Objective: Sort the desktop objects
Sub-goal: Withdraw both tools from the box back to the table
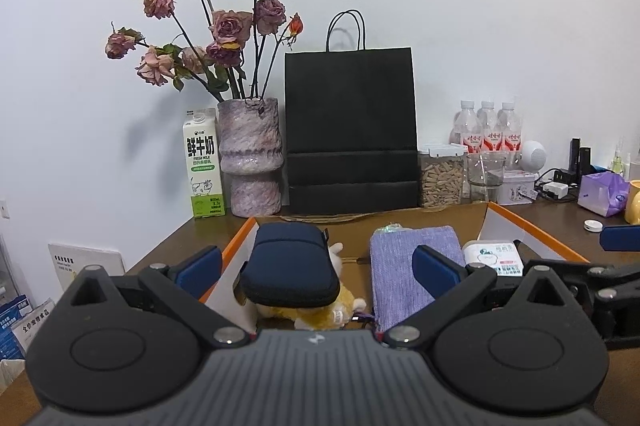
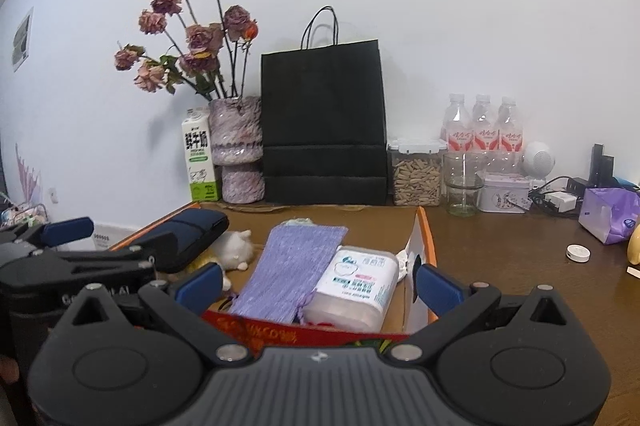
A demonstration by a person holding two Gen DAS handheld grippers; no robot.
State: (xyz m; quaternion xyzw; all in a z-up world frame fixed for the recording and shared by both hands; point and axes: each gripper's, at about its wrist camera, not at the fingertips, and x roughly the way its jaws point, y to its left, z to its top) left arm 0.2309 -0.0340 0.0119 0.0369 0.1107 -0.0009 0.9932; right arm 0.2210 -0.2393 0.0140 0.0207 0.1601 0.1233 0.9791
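Observation:
An open cardboard box with orange-edged flaps sits on the brown desk. Inside it a navy zip case rests on a yellow-and-white plush toy. To the right of these lie a purple woven pouch and a white packet. My left gripper is open, its pads either side of the navy case without touching it. My right gripper is open above the pouch and the packet. A red printed package lies just below it.
Along the back wall stand a milk carton, a vase of dried roses, a black paper bag, a seed jar, a glass and water bottles. On the desk to the right are a purple tissue pack and a small white disc.

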